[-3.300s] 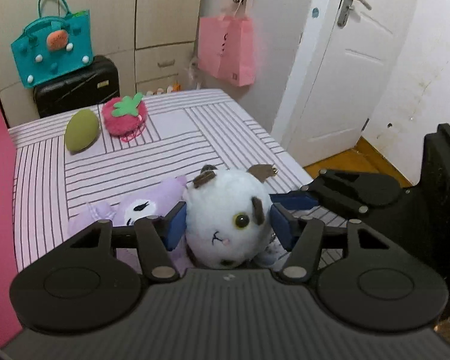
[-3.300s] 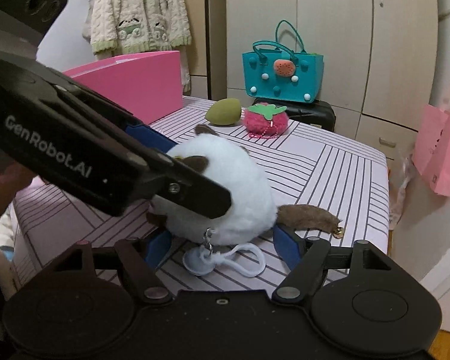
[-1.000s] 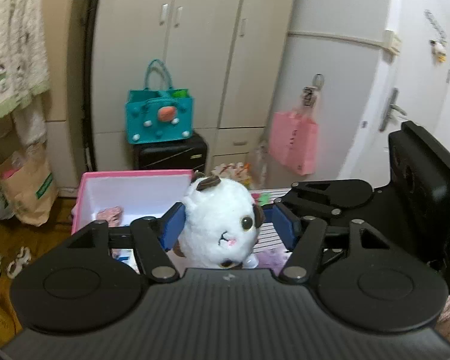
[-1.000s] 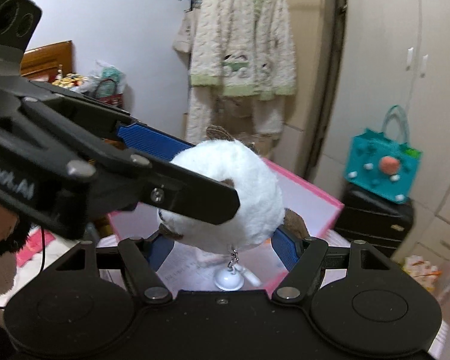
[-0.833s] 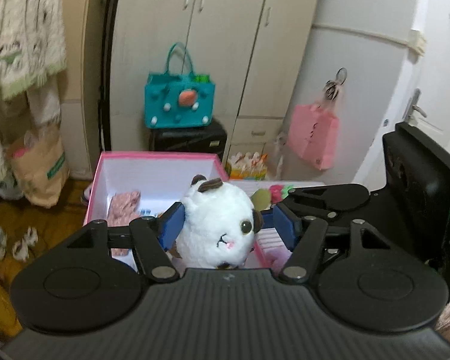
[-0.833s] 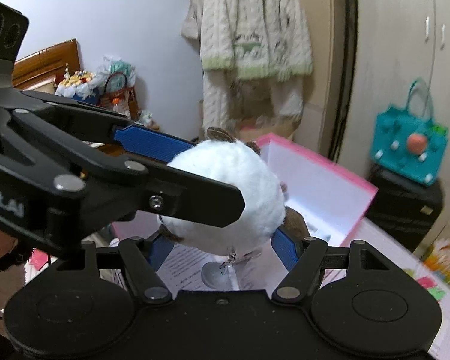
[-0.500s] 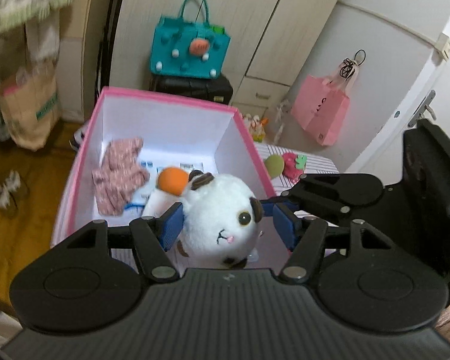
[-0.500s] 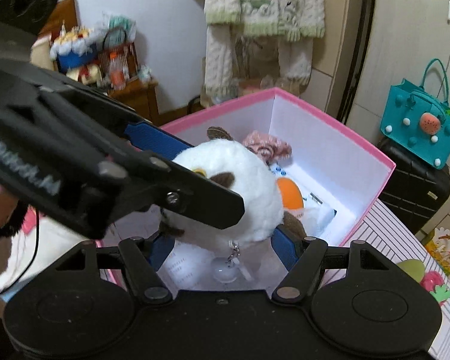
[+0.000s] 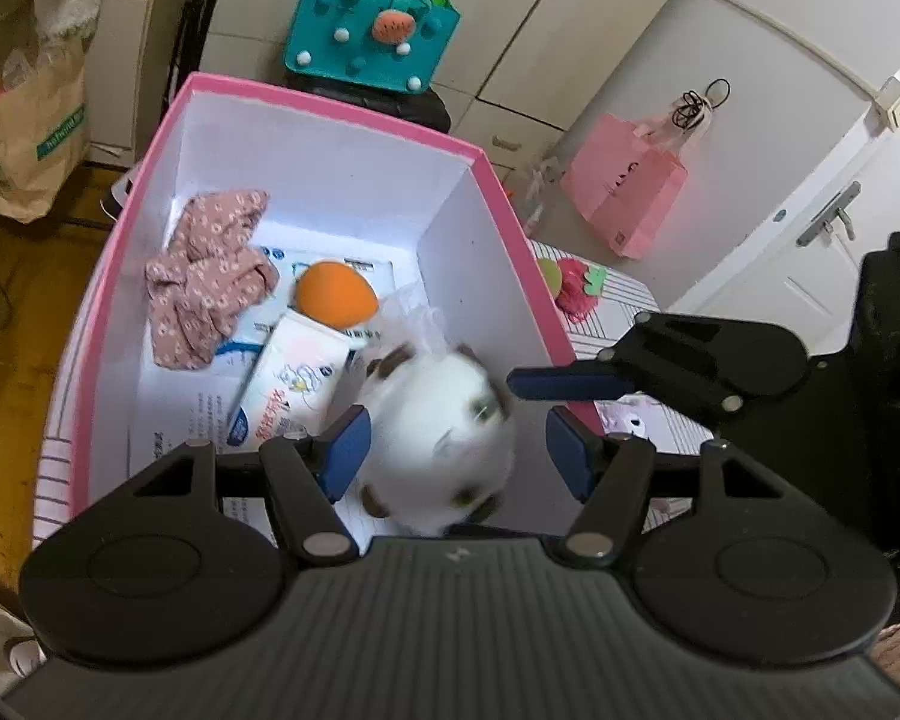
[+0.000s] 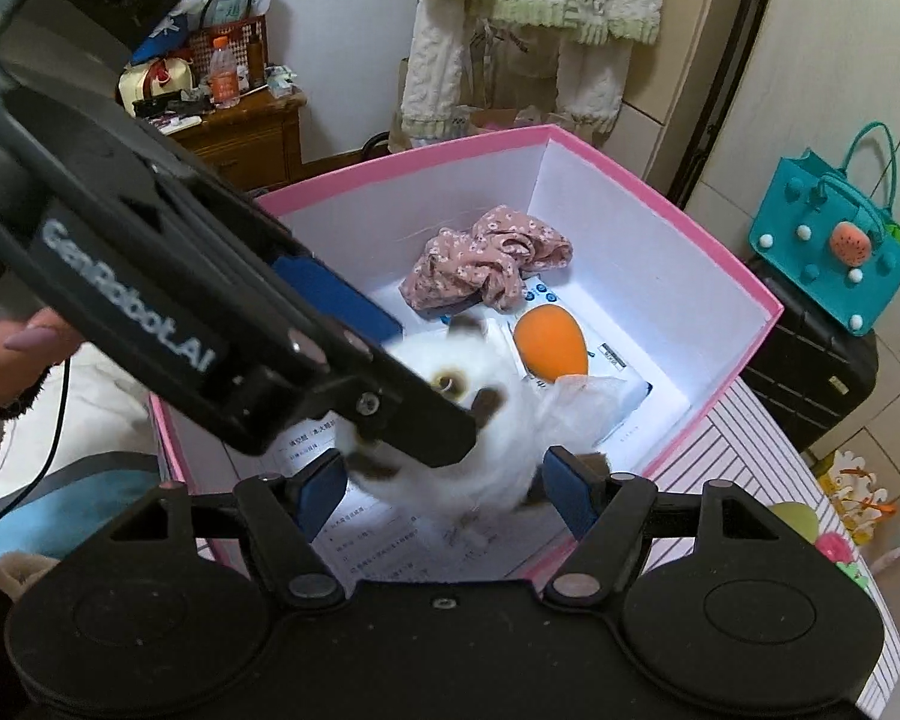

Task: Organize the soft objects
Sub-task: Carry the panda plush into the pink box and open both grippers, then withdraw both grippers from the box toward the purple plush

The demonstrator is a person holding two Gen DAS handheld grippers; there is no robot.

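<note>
The white plush cat [image 9: 438, 438] with brown patches is blurred and loose between the pads, inside the mouth of the pink box [image 9: 330, 102]. It also shows in the right wrist view [image 10: 450, 420]. My left gripper [image 9: 453, 450] is open around it, pads apart from its sides. My right gripper [image 10: 444, 495] is open too, just above the box's near rim [image 10: 720, 276]. In the box lie a pink floral cloth [image 9: 207, 276], an orange egg-shaped sponge [image 9: 333, 294] and a white packet [image 9: 288, 384].
A green sponge [image 9: 547, 273] and a red strawberry plush [image 9: 576, 291] lie on the striped table beyond the box's right wall. A purple plush [image 9: 624, 420] shows beside the right gripper's finger. A teal bag [image 9: 369, 30] stands on a black suitcase behind.
Both grippers carried the plush from the table to over the pink box. Both have now opened, and the plush is dropping into the box.
</note>
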